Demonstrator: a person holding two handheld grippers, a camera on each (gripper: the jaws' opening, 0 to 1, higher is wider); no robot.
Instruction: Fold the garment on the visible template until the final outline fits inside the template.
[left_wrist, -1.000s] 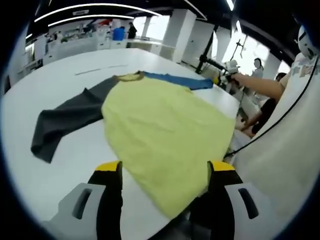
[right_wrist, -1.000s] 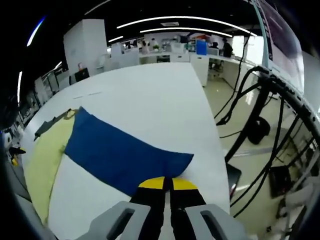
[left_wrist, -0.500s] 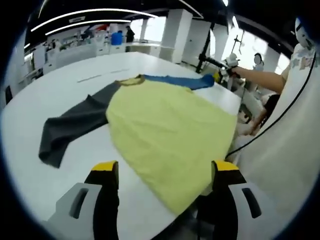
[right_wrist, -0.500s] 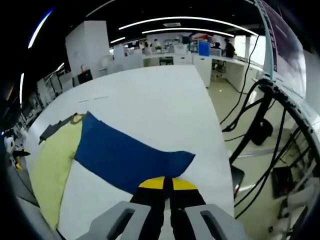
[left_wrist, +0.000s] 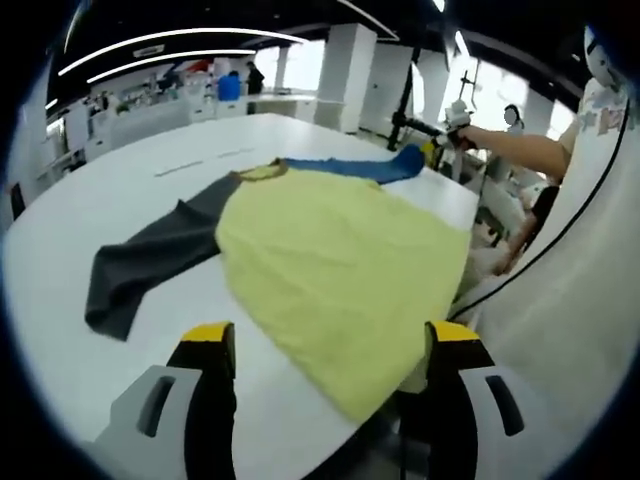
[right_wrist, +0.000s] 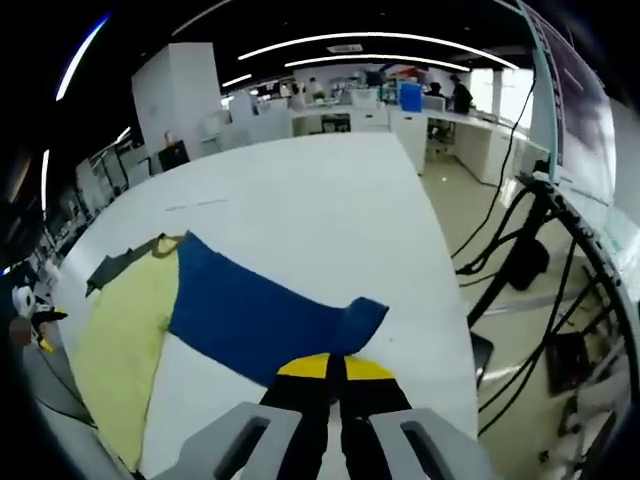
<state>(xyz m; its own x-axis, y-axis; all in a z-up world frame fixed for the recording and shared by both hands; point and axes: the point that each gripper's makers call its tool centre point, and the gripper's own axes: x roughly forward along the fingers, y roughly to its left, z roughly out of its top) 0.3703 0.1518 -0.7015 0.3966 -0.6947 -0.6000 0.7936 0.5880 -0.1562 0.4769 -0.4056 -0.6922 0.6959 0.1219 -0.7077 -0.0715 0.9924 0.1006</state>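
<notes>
Yellow-bodied cloth garment (left_wrist: 335, 270) lies flat on white worktop (left_wrist: 120, 190). Left tongs (left_wrist: 330, 350) gape wide, empty, near hem. Right tongs (right_wrist: 335, 368) pinched on blue sleeve (right_wrist: 260, 315) cuff. Step: sleeve fold; next, carry cuff inward over body.

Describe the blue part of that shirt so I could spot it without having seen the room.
On the big white table lies a garment with a yellow body. From its collar two long sleeves spread to opposite sides. The blue sleeve is the one whose cuff is pinched in the shut right gripper near the table's edge; the grey sleeve lies loose and untouched.
</notes>
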